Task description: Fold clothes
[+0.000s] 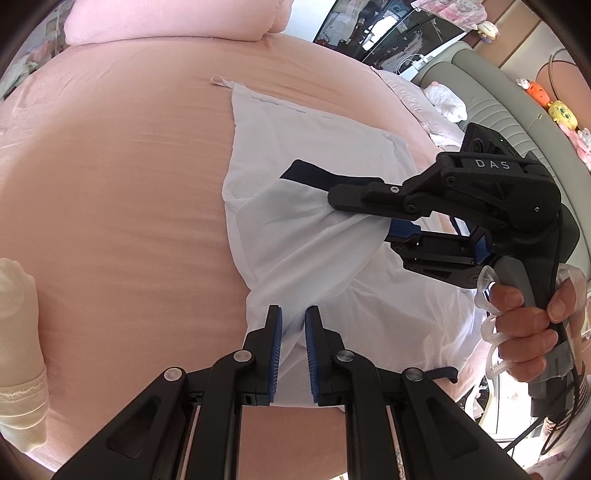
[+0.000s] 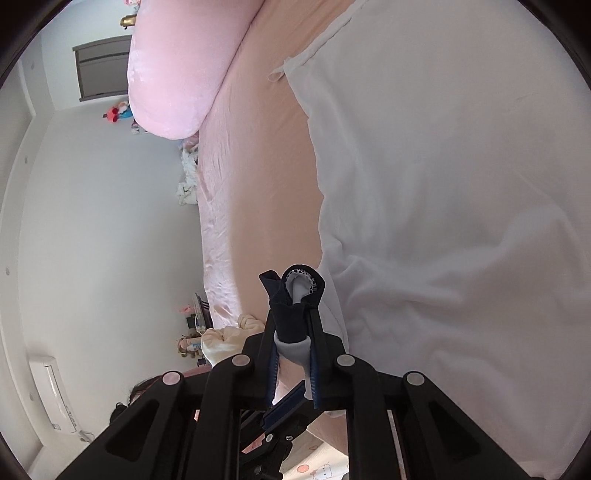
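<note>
White cotton shirt lies on the bed: my right gripper clamps its navy cuff for folding, while my left gripper, narrowed, seemingly pinches the near hem.

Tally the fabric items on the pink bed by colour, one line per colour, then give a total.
White: 1, the white garment with navy trim, gripped by the right gripper and the left gripper.
Cream: 1, the cream knit garment at the bed's edge.
Pink: 1, the pink plush pillow at the far end of the pink bedsheet.
Total: 3
</note>
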Available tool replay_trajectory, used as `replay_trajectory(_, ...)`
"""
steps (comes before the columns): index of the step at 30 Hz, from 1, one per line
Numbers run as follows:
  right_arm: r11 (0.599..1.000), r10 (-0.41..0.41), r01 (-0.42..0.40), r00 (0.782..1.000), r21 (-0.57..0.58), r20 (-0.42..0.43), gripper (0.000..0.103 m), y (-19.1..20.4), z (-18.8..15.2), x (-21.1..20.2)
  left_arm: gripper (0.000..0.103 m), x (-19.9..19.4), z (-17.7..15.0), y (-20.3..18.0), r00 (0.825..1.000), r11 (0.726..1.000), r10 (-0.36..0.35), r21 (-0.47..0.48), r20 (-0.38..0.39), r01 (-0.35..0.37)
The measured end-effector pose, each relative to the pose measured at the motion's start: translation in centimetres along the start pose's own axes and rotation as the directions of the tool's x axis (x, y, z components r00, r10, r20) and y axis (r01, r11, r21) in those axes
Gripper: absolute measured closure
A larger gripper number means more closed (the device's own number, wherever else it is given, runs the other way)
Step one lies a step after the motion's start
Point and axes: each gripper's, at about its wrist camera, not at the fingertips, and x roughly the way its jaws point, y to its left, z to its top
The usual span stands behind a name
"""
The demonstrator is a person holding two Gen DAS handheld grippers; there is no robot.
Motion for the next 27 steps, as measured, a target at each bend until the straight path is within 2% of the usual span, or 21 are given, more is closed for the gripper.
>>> replay_trajectory(5,0.999,-0.029,0.028,0.999,0.037,0.036,0.091,-1.3,-0.7,-1.4,0.092,0.3,-0.5,-0.6,1.000,0.999,0.008,0.036,-0.028,-0.007)
replay_trajectory(8,0.996,-0.072,0.071,0.997,0.053,0.036,0.091,-2.8,-1.2,-1.4,0.092,0.6,-1.0,-0.7,0.999,0.999,0.006,0.050,-0.049,-0.004)
replay_trajectory(10,0.994,-0.098,0.096,0.995,0.058,0.029,0.091,-3.7,-1.5,-1.3,0.092,0.7,-1.1,-0.7,0.998,0.998,0.029,0.061,-0.054,-0.026)
replay_trajectory(13,0.994,-0.098,0.097,0.995,0.051,0.009,0.091,-4.3,-1.8,-1.3,0.092,0.7,-0.9,-0.5,0.993,0.993,0.100,0.062,-0.055,-0.097)
replay_trajectory(16,0.989,-0.144,0.144,0.990,-0.022,0.002,0.091,-3.4,-1.7,-1.7,0.091,0.7,-0.9,-0.6,0.973,0.972,0.223,0.094,-0.058,-0.217)
replay_trajectory(18,0.972,-0.209,0.208,0.978,-0.104,0.002,0.091,-2.3,-1.6,-1.8,0.091,0.7,-1.0,-1.0,0.955,0.948,0.294,0.138,-0.042,-0.286)
replay_trajectory(21,0.920,-0.312,0.303,0.950,-0.248,0.004,0.089,-0.6,-1.4,-2.0,0.091,0.6,-1.3,-1.2,0.946,0.931,0.322,0.188,-0.022,-0.312)
replay_trajectory(23,0.870,-0.378,0.358,0.926,-0.340,0.009,0.076,0.6,-1.2,-2.0,0.090,0.6,-1.6,-1.3,0.949,0.931,0.314,0.202,-0.022,-0.303)
replay_trajectory(24,0.855,-0.392,0.365,0.920,-0.369,0.000,0.061,1.0,-1.0,-2.0,0.090,0.7,-1.7,-1.3,0.950,0.932,0.310,0.209,-0.036,-0.296)
replay_trajectory(25,0.848,-0.399,0.365,0.917,-0.384,-0.011,0.052,1.4,-0.7,-1.9,0.090,0.9,-1.9,-1.4,0.949,0.931,0.310,0.219,-0.052,-0.292)
replay_trajectory(27,0.837,-0.412,0.361,0.911,-0.411,-0.039,0.052,2.0,-0.1,-1.8,0.090,1.4,-2.1,-1.5,0.943,0.921,0.326,0.251,-0.075,-0.298)
